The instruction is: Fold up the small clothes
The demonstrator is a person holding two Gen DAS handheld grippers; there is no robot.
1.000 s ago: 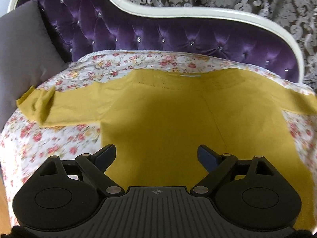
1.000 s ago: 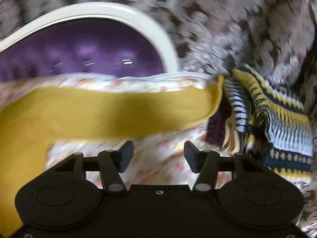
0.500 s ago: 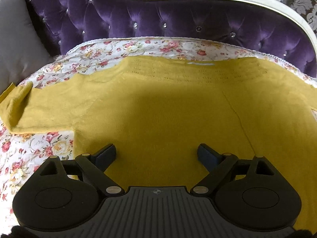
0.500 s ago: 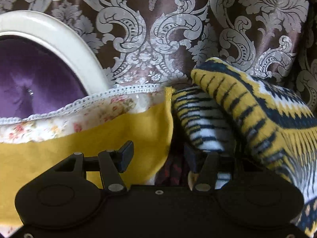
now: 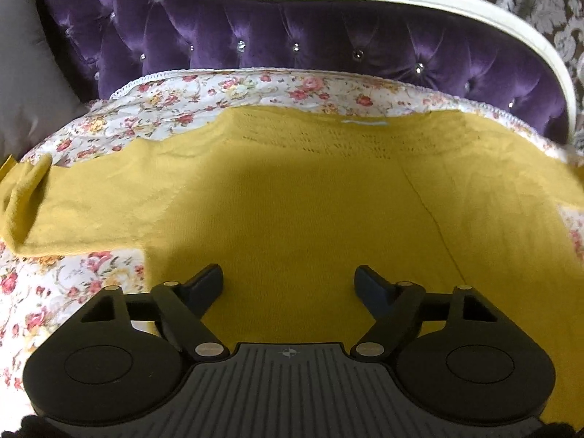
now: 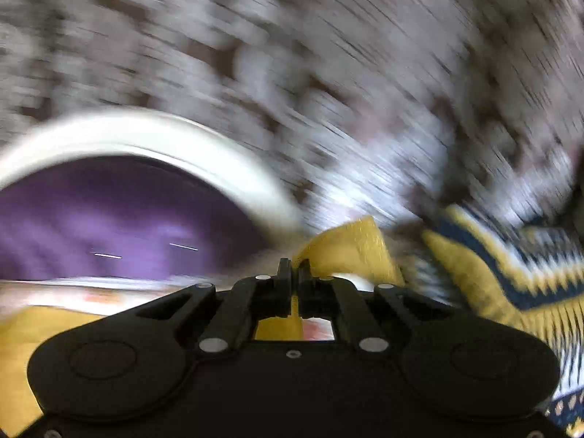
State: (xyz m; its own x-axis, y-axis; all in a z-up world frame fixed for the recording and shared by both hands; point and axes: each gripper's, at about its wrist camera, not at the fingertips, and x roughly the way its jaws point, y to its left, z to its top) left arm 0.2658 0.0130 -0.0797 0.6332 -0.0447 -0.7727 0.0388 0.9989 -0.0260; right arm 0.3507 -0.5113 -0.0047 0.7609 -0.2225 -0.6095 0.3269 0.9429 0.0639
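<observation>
Sweater spread flat, one sleeve end pinched

Mustard-yellow sweater (image 5: 292, 200) lay spread across the floral bedspread (image 5: 54, 292), its neckline toward the purple tufted headboard (image 5: 292, 29) and its body filling the middle of the left wrist view. One sleeve (image 5: 73, 204) stretched out to the left, its cuff end crumpled and partly turned over. A grey pillow (image 5: 25, 84) leaned against the headboard at the far left. The left gripper (image 5: 288, 281) hovered over the lower part of the sweater body with its jaws spread wide and nothing between them — whether the fingers touched the knit could not be told.

The right wrist view was heavily smeared by motion blur. The right gripper (image 6: 294, 273) had its jaws closed together on the end of the other yellow sleeve (image 6: 350, 252), a flap of which stood up just beyond the fingertips. Close to its right sat a knit in yellow, navy and white zigzag stripes (image 6: 511, 292). Behind were the white headboard frame (image 6: 164, 138) and patterned damask wall covering (image 6: 365, 73).
</observation>
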